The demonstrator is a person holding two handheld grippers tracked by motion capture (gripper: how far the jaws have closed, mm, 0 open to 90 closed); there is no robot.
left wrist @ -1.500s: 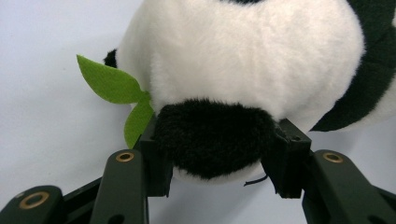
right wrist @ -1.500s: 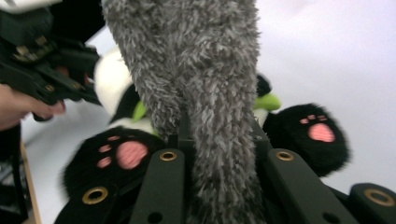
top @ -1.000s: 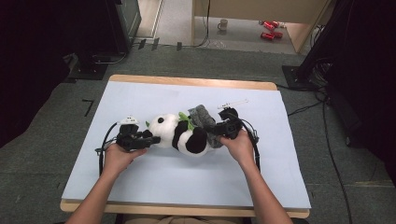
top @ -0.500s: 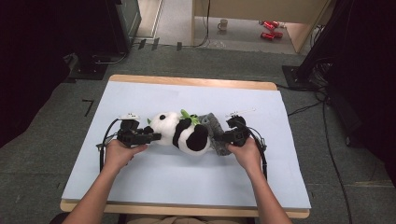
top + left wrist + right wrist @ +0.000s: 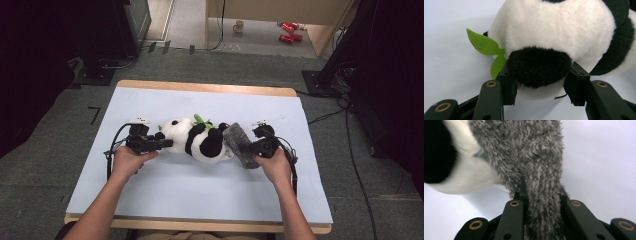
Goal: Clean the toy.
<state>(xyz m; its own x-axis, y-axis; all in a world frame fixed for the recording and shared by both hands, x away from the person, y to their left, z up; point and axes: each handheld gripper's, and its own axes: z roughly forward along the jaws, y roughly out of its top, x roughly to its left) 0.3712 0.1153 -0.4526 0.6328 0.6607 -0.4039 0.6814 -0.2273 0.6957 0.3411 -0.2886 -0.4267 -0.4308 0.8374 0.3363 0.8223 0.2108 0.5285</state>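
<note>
A black and white panda plush lies on its side in the middle of the pale blue table top, with green felt leaves on it. My left gripper is at its head end, shut on a black furry ear, with the pads pressing on both sides; a green leaf sticks out to the left. My right gripper is at the other end, shut on a grey fuzzy cloth piece that runs between its jaws. The cloth touches the panda's rear.
The table has a wooden edge at the far side. On the floor beyond stand a mug and red objects. Dark equipment stands flank the table, and cables trail on the floor at the right.
My right hand has drawn the grey cloth from over the panda's back to the right and nearer to me. The panda has shifted slightly with it. The left hand has stayed put.
</note>
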